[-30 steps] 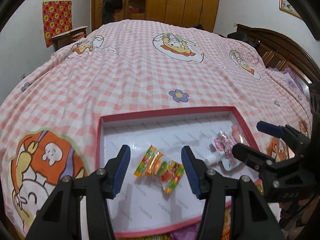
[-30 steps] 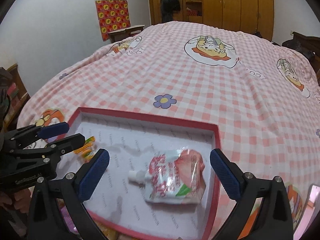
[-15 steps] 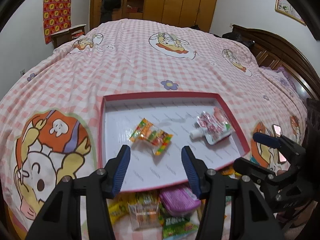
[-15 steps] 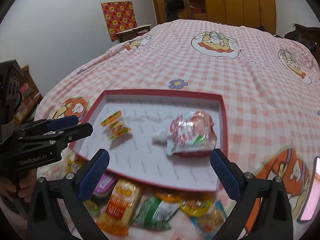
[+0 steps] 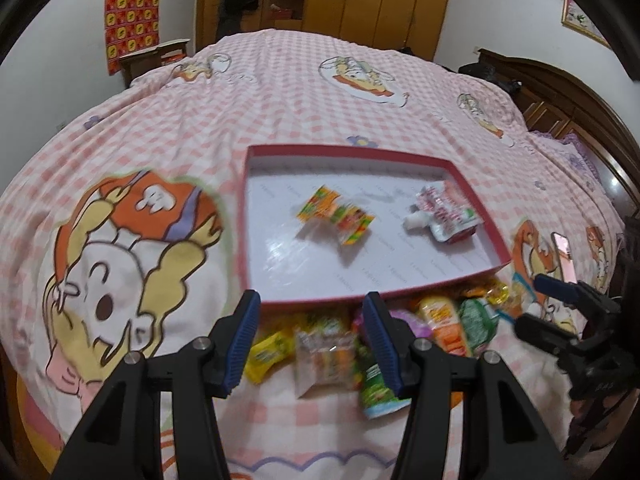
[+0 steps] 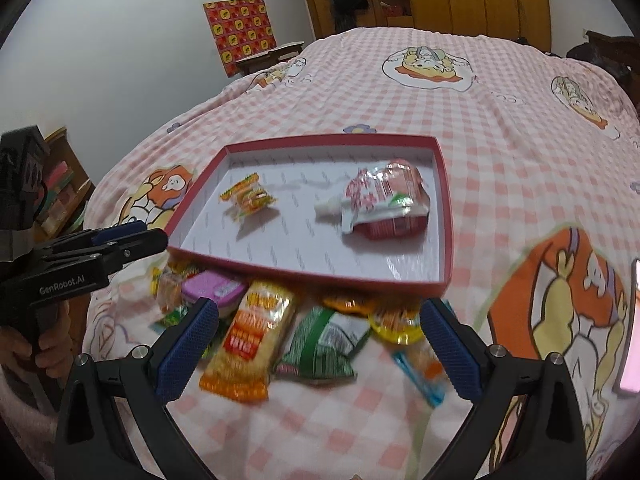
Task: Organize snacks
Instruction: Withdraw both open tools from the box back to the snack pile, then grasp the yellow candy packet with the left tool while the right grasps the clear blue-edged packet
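A shallow red box (image 5: 316, 304) (image 6: 304, 274) with a white floor lies on the bed. In it are a small orange-green candy bag (image 5: 336, 214) (image 6: 248, 196) and a pink spouted pouch (image 5: 442, 214) (image 6: 380, 200). A pile of loose snacks lies in front of the box: a clear-wrapped snack (image 5: 324, 354), an orange pack (image 6: 254, 336), a green pack (image 6: 324, 340), a purple pack (image 6: 214, 286). My left gripper (image 5: 312, 340) is open above the pile. My right gripper (image 6: 316, 352) is open wide over the pile.
The pink checked bedsheet (image 5: 280, 100) spreads all around. A phone (image 5: 564, 252) lies on the sheet right of the box. Wooden wardrobes (image 5: 360, 0) stand at the far wall, a headboard (image 5: 580, 100) on the right and a small desk (image 5: 156, 54) on the far left.
Both grippers have pulled back from over the box toward the near bed edge. The snack pile in front of the box has come into view. Both stay open and empty.
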The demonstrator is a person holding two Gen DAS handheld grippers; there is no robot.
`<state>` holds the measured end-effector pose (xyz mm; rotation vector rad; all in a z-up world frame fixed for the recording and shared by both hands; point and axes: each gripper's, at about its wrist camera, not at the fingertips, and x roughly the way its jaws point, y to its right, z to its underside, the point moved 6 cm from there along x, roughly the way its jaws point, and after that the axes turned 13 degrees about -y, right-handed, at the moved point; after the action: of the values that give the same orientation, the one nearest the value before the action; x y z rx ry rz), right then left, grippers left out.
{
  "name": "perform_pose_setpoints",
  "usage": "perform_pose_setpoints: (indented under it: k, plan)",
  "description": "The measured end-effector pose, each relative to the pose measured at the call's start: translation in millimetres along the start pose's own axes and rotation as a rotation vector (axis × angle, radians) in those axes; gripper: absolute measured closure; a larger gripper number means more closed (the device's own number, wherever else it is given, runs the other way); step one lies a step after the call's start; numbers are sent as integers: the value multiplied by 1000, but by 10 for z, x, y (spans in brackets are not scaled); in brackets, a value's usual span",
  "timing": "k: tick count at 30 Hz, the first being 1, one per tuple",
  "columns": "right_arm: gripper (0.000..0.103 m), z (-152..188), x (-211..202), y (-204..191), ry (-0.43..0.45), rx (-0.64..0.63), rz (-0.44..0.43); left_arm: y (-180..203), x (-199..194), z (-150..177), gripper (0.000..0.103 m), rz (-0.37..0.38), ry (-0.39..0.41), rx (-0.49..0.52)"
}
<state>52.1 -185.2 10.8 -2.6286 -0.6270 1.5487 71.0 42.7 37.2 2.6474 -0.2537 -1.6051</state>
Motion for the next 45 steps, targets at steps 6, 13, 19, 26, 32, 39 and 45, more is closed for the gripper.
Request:
perform_pose_setpoints:
  k: [6,13,19,26,32,39,45]
  plan:
    - [1,161,11,89,-17,15,-1,-177,76,134,47,2,-22,-38]
    - [5,294,52,238,-26,60,-19,-307,135,200,47,-6,-27,-57]
    - [19,336,107,374,-36,96,5,-346,220,225,47,-28,-30,-53]
    - [20,349,116,492,-30,126,35,-330,292,236,48,-23,-27,-45]
    - [24,345,207,576,-43,149,39,-300,381,258,51,-31,-39,-21]
    - [28,354,299,635,-59,167,34,-342,465,285,60,-15,-52,-38]
    - [40,321,298,685,-51,188,30,-320,472,285,66,-7,-50,-25]
